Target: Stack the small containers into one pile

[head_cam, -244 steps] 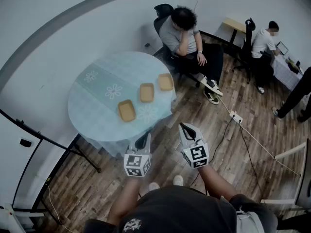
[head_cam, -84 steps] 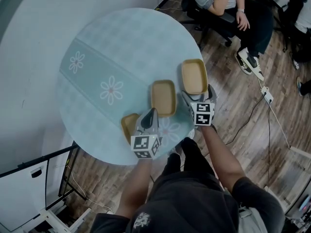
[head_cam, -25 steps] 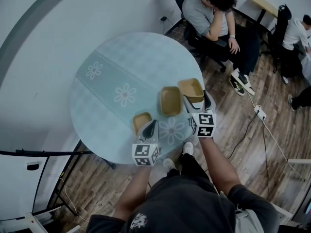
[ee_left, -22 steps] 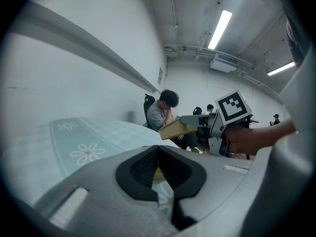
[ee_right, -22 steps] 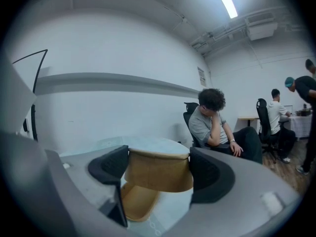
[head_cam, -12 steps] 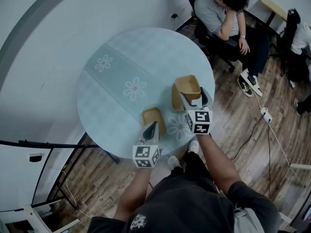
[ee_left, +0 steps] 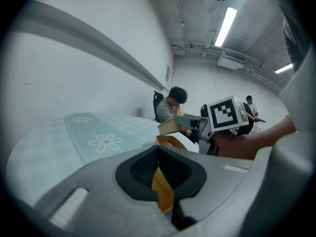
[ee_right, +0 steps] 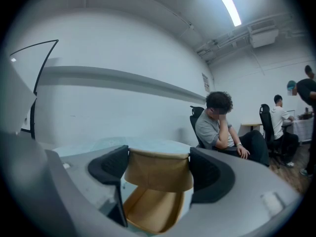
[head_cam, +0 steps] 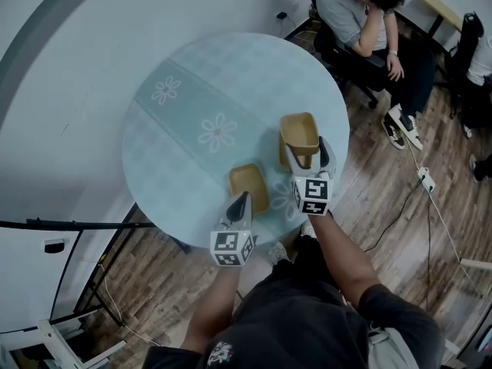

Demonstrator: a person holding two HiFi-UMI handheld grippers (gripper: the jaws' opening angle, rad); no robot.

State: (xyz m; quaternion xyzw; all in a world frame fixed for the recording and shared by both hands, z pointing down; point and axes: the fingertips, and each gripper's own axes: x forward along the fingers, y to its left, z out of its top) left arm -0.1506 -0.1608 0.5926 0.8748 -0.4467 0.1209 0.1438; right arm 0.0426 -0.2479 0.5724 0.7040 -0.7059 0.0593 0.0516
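Two tan containers show on the round light-blue table (head_cam: 192,91) in the head view. My left gripper (head_cam: 240,200) is shut on the near rim of one container (head_cam: 248,186), which rests on the cloth; the rim (ee_left: 163,191) is pinched between the pads. My right gripper (head_cam: 307,148) is shut on a second container (ee_right: 158,169), holding it by its sides a little above the table. Directly beneath it a third container (ee_right: 153,209) lies on the table, mostly hidden in the head view.
A person sits in an office chair (head_cam: 369,21) just beyond the table's far right edge. A cable and power strip (head_cam: 421,179) lie on the wooden floor to the right. A white wall and a black frame (head_cam: 77,225) stand to the left.
My right gripper has carried its container leftward from the table's right side to above the middle container. The left gripper has stayed shut on the near container.
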